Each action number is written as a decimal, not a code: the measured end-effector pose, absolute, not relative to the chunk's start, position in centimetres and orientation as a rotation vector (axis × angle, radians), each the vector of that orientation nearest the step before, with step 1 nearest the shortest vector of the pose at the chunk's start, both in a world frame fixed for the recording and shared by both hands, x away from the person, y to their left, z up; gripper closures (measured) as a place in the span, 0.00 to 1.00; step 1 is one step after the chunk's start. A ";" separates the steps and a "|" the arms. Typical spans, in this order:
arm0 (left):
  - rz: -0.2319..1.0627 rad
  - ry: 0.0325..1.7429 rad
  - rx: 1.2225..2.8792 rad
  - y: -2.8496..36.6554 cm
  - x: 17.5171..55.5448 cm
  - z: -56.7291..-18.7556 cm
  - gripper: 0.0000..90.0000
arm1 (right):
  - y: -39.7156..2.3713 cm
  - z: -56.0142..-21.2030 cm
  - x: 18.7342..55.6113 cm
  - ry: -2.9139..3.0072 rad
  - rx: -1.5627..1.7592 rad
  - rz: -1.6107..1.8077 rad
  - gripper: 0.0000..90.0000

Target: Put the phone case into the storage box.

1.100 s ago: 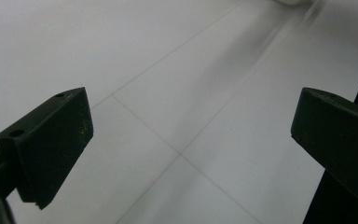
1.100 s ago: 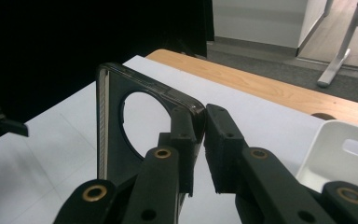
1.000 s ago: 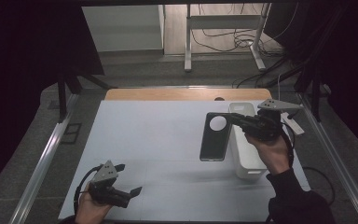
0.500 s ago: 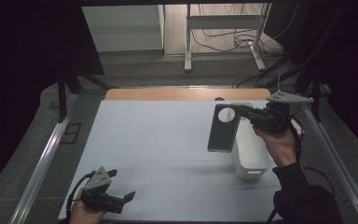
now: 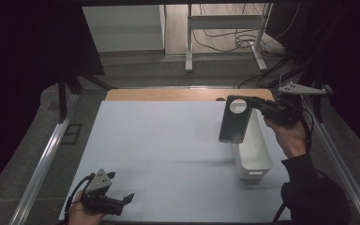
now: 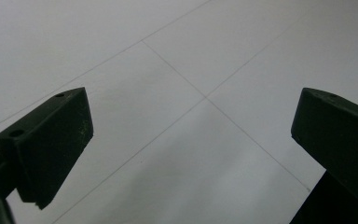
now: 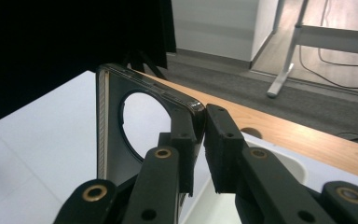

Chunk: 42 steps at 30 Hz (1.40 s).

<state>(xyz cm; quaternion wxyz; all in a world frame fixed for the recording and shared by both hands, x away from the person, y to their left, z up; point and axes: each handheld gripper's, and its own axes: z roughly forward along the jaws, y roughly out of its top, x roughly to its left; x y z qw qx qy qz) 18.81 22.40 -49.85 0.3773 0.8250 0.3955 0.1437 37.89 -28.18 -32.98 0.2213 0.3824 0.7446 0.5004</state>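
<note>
- Two grippers are in play, but only your right gripper (image 5: 258,107) is doing work: its fingers (image 7: 186,140) pinch the top edge of a dark phone case (image 5: 234,120), beside the round camera cutout, and the case hangs upright in the air.
- The case sits just above the far end of the white bin (image 5: 253,150), which stands on the right side of the table (image 5: 168,140); the case's lower edge looks close to the bin's left rim, though contact cannot be judged from the high view.
- Judging by how it hangs, the step in hand is carrying the case clear of the bin. Lift enough that the bottom edge passes the rim before you travel left, or the bin may tip or slide.
- Keep the pinch firm; the hold is on a thin edge, so the case could swing or twist. Move slowly and keep the wrist level.
- Pick a bare patch of table left of the bin, lower until the bottom edge touches, then lay it flat before you let go.
- Your left gripper (image 5: 122,200) rests at the near left with its fingers (image 6: 51,144) spread and nothing between them; bring it over to steady the bin only if it shifts.
</note>
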 end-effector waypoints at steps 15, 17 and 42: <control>0.362 1.035 2.078 22.9 18.5 -49.8 0.00 | -30.1 -32.4 40.7 2.020 1.074 1.329 0.91; 0.358 1.040 2.076 23.0 18.4 -49.8 0.00 | -30.4 -32.3 41.1 2.013 1.076 1.322 0.91; 0.335 1.038 2.048 23.5 18.0 -49.8 0.00 | -32.3 -32.6 45.4 1.960 1.061 1.278 0.91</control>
